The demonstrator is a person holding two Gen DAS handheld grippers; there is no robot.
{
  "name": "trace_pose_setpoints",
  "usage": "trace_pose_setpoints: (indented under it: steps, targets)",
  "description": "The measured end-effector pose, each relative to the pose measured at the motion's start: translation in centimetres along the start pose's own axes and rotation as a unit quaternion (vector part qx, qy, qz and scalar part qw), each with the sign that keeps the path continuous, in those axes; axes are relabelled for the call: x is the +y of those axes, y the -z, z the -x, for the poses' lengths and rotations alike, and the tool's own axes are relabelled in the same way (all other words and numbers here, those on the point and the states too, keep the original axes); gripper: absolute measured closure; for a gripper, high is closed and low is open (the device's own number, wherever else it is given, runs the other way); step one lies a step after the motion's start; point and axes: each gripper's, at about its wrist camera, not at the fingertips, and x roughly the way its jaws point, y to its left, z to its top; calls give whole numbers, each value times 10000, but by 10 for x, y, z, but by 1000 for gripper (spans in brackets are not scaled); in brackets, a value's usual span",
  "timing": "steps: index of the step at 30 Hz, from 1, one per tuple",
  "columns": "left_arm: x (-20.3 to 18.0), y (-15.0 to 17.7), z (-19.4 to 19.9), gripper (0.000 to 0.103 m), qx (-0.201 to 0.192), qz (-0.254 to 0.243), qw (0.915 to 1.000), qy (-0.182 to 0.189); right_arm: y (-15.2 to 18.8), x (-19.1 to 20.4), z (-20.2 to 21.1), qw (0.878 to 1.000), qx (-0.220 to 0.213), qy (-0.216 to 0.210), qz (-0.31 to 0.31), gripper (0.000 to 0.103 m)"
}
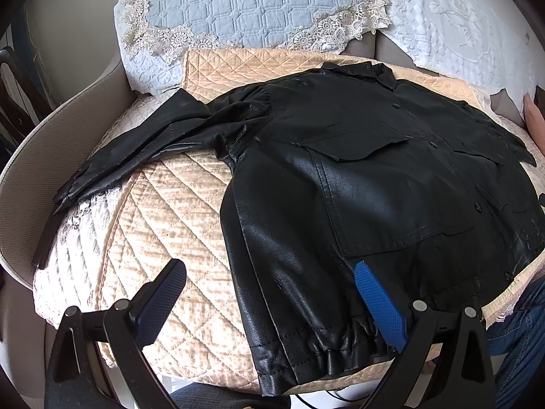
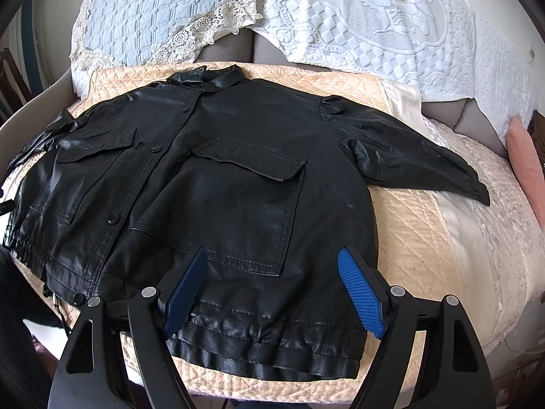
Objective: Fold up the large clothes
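Observation:
A black leather jacket (image 1: 357, 177) (image 2: 204, 184) lies front up and spread flat on a peach quilted cover, collar at the far side, gathered hem toward me. One sleeve (image 1: 136, 146) stretches out to the left, the other sleeve (image 2: 419, 156) to the right. My left gripper (image 1: 269, 276) hovers open over the hem's left corner, its left finger above the bare quilt. Above the hem's right part, my right gripper (image 2: 272, 266) is open, just below a chest pocket (image 2: 245, 204). Neither holds anything.
The peach quilt (image 1: 177, 225) covers a sofa seat with a grey armrest (image 1: 51, 143) on the left. A light blue lace-edged cover (image 1: 245, 3) and a white embossed cover (image 2: 374, 24) drape the backrest. A pink cushion (image 2: 524, 163) stands at the right. A person's jeans-clad leg (image 1: 517, 334) is nearby.

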Motion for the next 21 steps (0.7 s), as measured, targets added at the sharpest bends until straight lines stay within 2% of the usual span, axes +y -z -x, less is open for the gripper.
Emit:
trace_pose_setpoints:
  steps: [9,21]
  targets:
    - [-2,-1,1,3,-24,10,10000,-14,-1,6,6,9999,-101,-77,113,23]
    - [-1,-6,-4,2,-53,56,9999,92,-3,24,3,9986,-118,-514,76,23]
